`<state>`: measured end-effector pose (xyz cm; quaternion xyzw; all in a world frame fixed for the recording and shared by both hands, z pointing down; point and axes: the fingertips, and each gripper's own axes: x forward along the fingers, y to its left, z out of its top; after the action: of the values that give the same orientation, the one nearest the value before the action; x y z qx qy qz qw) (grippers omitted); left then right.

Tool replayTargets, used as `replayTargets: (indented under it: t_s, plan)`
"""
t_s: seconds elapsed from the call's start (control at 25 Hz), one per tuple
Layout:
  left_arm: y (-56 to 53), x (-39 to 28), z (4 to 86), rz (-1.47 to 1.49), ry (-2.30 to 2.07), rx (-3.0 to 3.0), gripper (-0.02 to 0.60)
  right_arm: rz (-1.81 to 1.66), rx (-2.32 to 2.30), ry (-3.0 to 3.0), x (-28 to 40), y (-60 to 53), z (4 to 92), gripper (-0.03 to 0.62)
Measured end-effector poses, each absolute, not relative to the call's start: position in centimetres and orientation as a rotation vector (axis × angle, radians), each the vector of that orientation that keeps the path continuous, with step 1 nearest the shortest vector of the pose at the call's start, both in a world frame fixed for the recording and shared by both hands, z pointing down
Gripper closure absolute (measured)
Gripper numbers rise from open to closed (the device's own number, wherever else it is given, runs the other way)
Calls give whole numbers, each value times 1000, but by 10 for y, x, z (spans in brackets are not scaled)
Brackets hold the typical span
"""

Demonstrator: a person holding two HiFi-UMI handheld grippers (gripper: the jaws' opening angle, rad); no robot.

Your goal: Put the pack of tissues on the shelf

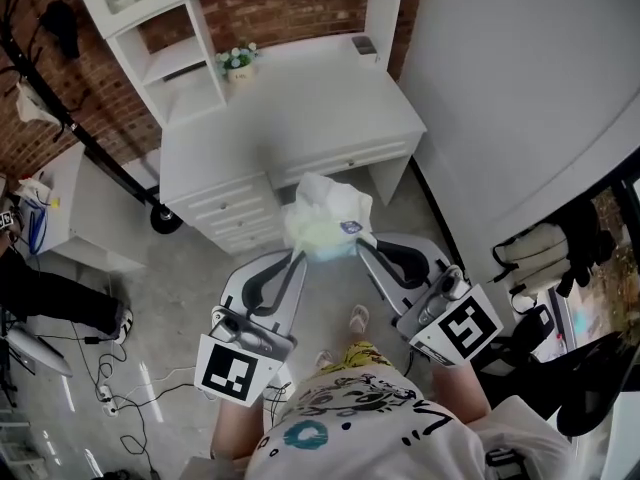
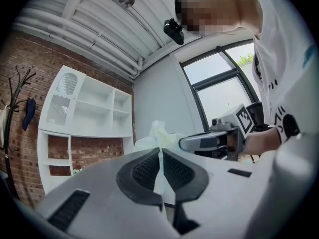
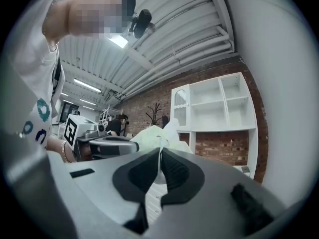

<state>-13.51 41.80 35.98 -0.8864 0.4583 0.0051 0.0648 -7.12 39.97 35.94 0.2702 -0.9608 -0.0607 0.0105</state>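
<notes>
While both your left gripper (image 1: pixel 298 255) and right gripper (image 1: pixel 364 244) pinch the wrapper of the pack of tissues (image 1: pixel 325 218) in nearly closed jaws, you hold it mid-carry, short of the bench (image 1: pixel 300 118), and it likely needs lifting next toward the shelf (image 1: pixel 185 73) at eleven o'clock.

we see the pack of tissues (image 1: pixel 325 223) btwn the left gripper (image 1: pixel 299 256) at its left edge & the right gripper (image 1: pixel 363 244) at its right edge, in front of the desk (image 1: pixel 300 118). the shelf (image 1: pixel 175 58) stands on the desk's back left w/ a flower pot (image 1: pixel 237 63) just right of it. drawers (image 1: pixel 235 213) sit under the desk's left part.
</notes>
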Motion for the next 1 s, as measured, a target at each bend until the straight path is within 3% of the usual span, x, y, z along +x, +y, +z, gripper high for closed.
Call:
replayTargets:
  t_s: [1.0]
  plan:
    - [120, -69, 315, 43, 1277, -2632, 565, -342, 932, -3009, -5, 104, 308, 566]
